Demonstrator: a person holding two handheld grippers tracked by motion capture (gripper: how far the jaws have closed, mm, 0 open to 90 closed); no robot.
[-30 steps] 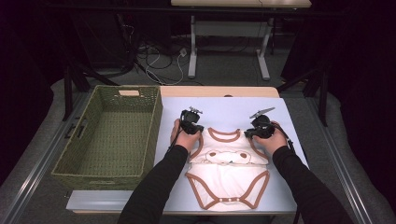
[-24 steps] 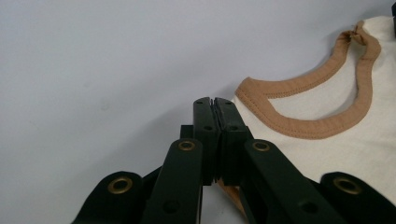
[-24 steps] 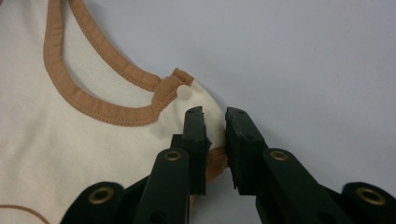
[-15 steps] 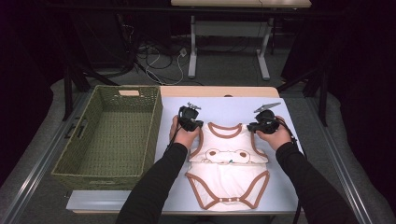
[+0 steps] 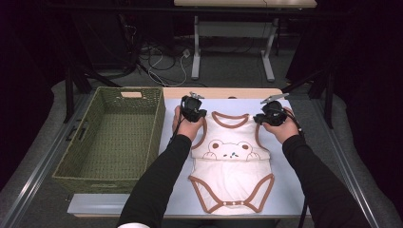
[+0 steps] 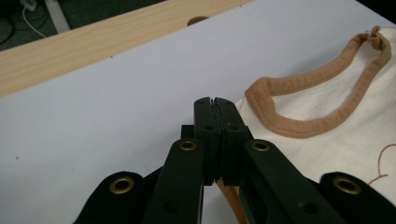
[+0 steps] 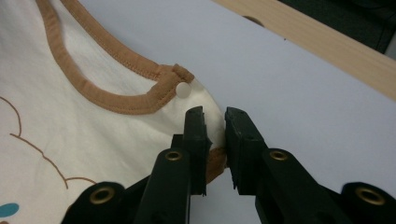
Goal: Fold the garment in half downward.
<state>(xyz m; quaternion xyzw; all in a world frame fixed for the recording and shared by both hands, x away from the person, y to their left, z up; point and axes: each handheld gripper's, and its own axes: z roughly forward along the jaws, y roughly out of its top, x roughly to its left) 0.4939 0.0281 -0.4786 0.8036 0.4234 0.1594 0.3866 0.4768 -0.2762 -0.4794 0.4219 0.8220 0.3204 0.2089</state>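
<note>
I'm holding the bodysuit by both shoulders, centre-right of the high view, on the blue mat. Left gripper is clamped tight, brown trim pinched under the jaws. Right gripper is clamped on the cream shoulder edge beside the snap, jaws showing a small gap.

Risks: the right grip is catching only thin cloth near the jaw tips, so it could be slipping out if I'm pulling harder; uneven pull would be skewing the fold; the lower half could be dragging on the mat and bunching.

Versus 1 s ago: both grippers are sitting higher in the high view, the top is stretched out and the bear face is now showing. Basket unchanged at left.
</note>
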